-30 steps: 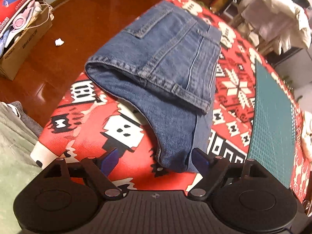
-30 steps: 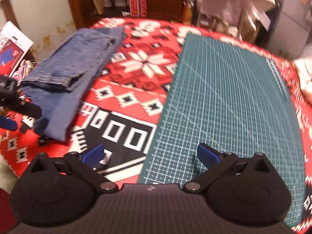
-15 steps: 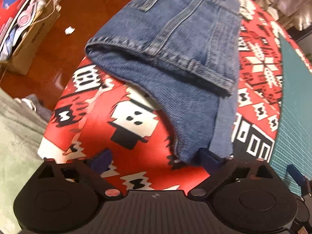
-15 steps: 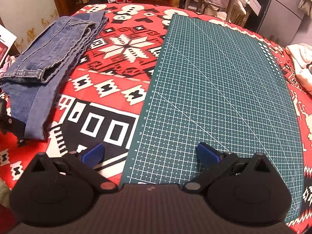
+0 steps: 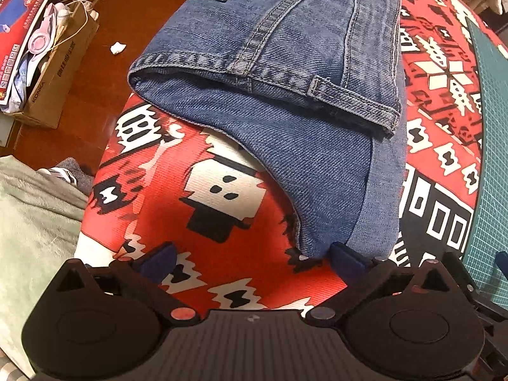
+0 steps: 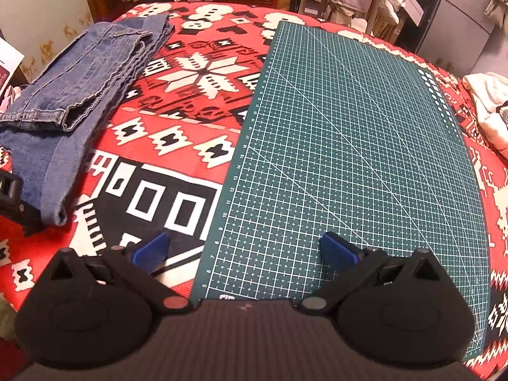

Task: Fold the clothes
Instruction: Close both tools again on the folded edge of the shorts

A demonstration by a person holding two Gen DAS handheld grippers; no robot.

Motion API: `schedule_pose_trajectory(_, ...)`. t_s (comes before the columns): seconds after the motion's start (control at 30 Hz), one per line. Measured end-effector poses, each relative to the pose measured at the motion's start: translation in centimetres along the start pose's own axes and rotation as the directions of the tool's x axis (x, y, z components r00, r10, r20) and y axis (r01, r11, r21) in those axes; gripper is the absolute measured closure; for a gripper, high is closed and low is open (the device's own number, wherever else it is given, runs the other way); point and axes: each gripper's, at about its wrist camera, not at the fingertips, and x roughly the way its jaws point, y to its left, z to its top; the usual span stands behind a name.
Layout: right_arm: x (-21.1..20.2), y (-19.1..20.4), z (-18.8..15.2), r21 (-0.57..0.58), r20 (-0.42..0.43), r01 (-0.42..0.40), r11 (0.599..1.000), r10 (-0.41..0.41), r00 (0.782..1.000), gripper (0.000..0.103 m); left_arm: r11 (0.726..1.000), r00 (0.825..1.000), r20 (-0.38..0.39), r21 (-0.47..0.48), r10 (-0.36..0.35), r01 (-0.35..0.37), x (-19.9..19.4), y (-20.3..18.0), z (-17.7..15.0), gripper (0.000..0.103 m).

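Left hand-held gripper [image 5: 252,255] apart, now closer, right finger touching jeans [image 5: 285,73] hem ahead | right hand-held gripper [image 6: 243,247] apart over mat [image 6: 349,158] | jeans folded on worktop [image 6: 197,73], far-left | grasp likely next

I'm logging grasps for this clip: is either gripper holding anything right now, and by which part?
Nothing is held. The left gripper is open at the near corner of the jeans; the right gripper is open over the cutting mat.
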Motion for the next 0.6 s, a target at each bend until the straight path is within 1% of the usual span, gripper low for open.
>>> schedule_pose_trajectory(0.1,-0.1,0.0,-0.2,0.004,0.017,0.003,1.0,-0.003,1.0,0.0,1.0,1.0,0.012,0.007,0.001,-0.001,-0.1,0.0,-0.1,0.0)
schedule_pose_trajectory(0.27,-0.3,0.1,-0.5,-0.002,0.041,0.003,1.0,-0.003,0.999,0.0,1.0,1.0,0.004,0.002,0.0,0.0,-0.1,0.1,0.0,0.0)
schedule_pose_trajectory(0.5,0.0,0.1,0.2,-0.009,0.004,-0.002,1.0,0.002,1.0,0.0,1.0,1.0,-0.015,-0.012,0.0,0.0,0.3,0.1,0.4,0.0)
schedule_pose_trajectory(0.6,-0.3,-0.2,0.5,-0.023,-0.008,-0.024,0.999,0.024,1.0,0.001,1.0,0.999,-0.047,-0.002,-0.01,0.01,0.2,0.1,0.6,0.001)
